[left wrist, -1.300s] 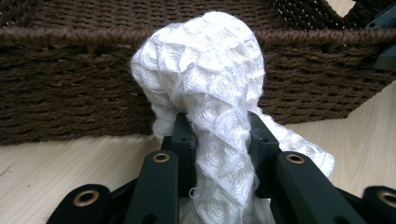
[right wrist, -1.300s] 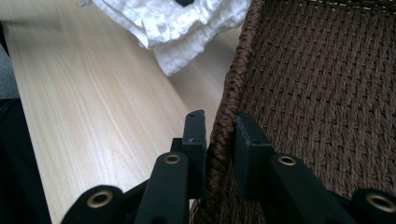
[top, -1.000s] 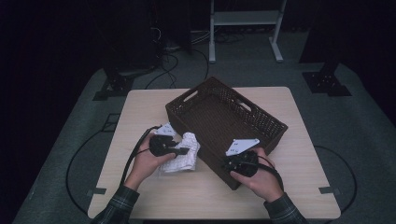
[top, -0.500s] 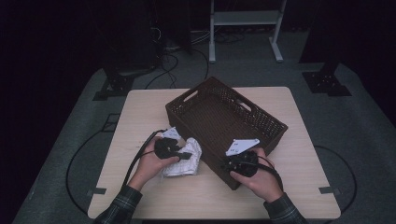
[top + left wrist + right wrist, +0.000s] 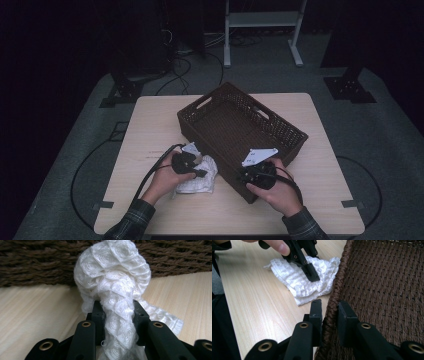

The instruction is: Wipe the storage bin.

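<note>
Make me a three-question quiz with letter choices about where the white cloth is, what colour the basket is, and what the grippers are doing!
1. Where does the white waffle-weave cloth lie?
A in the basket
B on the table beside the basket
C on the floor

2. What colour is the woven wicker basket?
A dark brown
B blue
C yellow

3. What does the right gripper grip?
A the cloth
B nothing
C the basket's rim

Answers: 1 B, it rests on the pale wooden table; 2 A, its weave is brown; 3 C, the jaws straddle the rim, while the left gripper pinches the cloth.
</note>
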### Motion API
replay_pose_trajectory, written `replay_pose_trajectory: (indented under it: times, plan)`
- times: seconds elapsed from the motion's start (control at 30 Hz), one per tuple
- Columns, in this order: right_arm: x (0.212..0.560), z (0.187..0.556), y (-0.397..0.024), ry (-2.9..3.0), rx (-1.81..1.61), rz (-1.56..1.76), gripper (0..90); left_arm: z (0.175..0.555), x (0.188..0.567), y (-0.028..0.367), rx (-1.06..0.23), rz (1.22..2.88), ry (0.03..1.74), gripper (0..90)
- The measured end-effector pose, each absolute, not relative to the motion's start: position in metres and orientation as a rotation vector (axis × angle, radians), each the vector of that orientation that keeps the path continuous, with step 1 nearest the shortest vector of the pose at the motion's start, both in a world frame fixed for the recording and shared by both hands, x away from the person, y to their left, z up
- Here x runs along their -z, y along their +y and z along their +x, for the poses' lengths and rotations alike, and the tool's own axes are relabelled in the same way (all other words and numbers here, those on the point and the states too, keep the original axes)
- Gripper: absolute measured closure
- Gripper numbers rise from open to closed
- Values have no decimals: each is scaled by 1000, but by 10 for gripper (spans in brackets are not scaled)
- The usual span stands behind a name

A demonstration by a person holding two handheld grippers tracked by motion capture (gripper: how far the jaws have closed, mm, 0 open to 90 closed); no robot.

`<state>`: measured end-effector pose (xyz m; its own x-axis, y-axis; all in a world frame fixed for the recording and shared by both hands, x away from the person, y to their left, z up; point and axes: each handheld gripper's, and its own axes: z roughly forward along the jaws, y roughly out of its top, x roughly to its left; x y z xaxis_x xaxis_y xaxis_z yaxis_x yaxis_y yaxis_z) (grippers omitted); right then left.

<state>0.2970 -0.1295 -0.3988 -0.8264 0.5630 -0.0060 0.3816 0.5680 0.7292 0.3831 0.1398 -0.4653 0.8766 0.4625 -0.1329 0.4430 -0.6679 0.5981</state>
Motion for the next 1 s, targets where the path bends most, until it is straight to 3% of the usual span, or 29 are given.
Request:
replay_pose_trajectory:
  times: [1.0]
  plan:
    - [399, 297, -130, 2562, -1111, 786, 753, 367, 417, 154, -129, 2210, 576, 695]
